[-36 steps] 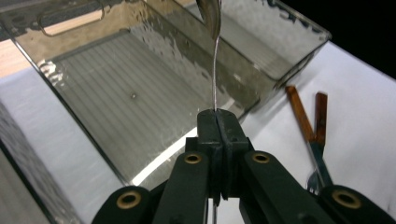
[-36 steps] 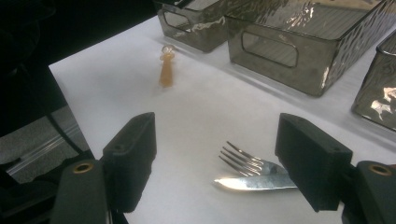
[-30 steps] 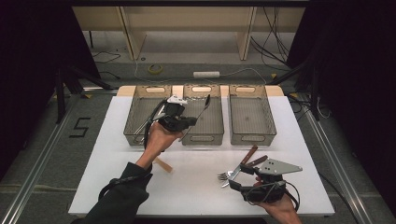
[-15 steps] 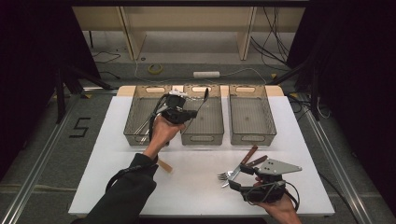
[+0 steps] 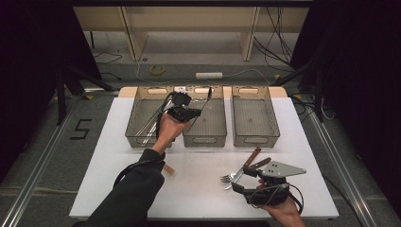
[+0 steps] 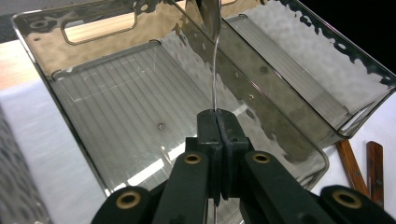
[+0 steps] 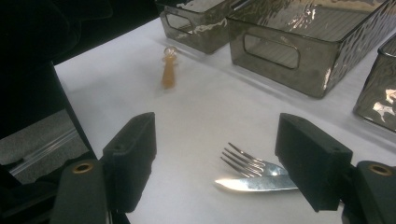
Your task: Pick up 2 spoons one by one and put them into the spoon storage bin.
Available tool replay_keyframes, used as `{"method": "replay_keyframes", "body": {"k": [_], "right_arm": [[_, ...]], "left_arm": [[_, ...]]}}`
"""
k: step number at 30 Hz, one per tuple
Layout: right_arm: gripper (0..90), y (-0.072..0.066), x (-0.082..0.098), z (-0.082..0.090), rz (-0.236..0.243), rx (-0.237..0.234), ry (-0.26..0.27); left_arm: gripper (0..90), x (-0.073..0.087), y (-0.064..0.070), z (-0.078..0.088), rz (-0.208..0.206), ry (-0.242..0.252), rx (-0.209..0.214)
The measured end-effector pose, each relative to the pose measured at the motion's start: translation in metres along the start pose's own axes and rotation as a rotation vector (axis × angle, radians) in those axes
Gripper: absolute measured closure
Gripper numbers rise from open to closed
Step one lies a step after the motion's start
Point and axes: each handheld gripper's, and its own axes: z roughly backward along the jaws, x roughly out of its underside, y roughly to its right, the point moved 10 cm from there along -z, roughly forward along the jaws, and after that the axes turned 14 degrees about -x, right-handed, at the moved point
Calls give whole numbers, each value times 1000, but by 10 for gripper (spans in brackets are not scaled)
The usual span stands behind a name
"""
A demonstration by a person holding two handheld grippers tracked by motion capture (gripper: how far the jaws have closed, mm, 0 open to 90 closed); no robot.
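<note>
Edgewise, thin shiny blade (image 6: 215, 70) (reflective) in left gripper (image 6: 217, 122).

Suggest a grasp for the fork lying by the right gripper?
Grip the fork at its neck behind the tines, coming from above with the open right gripper. It lies flat, its handle running under a knife, so the tine end is the free part.

Cables and a marker surround the white table.
Yellow tape roll (image 5: 157, 69) and white bar (image 5: 209, 75) lie far; a "5" (image 5: 81, 128) marks the left floor.
</note>
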Motion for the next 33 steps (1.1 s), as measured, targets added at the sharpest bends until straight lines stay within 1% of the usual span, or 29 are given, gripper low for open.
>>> {"method": "replay_keyframes", "body": {"k": [3, 6, 9, 12, 13, 16, 17, 18, 19, 20, 22, 24, 25, 26, 28, 31, 33], "right_arm": [[301, 0, 0, -1, -3, -3, -2], [301, -1, 0, -1, -2, -4, -2], [301, -1, 0, 0, -2, -5, 0], [301, -1, 0, -1, 0, -7, 0], [301, -1, 0, -1, -4, -8, 0], [301, -1, 0, 0, 0, -10, 2], [301, -1, 0, -1, 1, -10, 2], [301, -1, 0, -1, 0, -10, 2], [301, -1, 0, -1, -2, -10, -2], [301, -1, 0, -1, -1, -10, -2], [301, -1, 0, -1, 1, -11, 1], [301, -1, 0, -1, -2, -9, -2], [301, -1, 0, -1, -1, -9, 1], [301, -1, 0, -1, 1, -8, 0], [301, -2, 0, -1, 1, -9, 0], [301, -1, 0, -1, 1, -7, 0], [301, -2, 0, -1, 4, -7, -1]], "left_arm": [[889, 3, 0, -7, -4, -18, -11], [889, 5, -2, -13, 9, -26, -20], [887, 8, -3, -17, 6, -38, -23], [883, 11, -2, -20, 10, -48, -17], [881, 12, -2, -20, 4, -52, -12], [875, 13, -3, -22, -8, -66, -17], [872, 14, -2, -22, -3, -73, -8], [835, 14, -2, -23, 0, -81, 5], [764, 15, -1, -22, 4, -93, 24], [703, 15, 0, -21, -1, -97, 35], [637, 13, 1, -16, -17, -82, 32], [562, 11, 1, -9, -13, -75, 49], [531, 10, 1, -6, -21, -72, 57], [504, 10, 1, -2, -25, -73, 64], [456, 12, 1, 7, -55, -76, 75], [420, 16, -2, 19, -105, -68, 68], [398, 21, -3, 29, -122, -63, 76]]}}
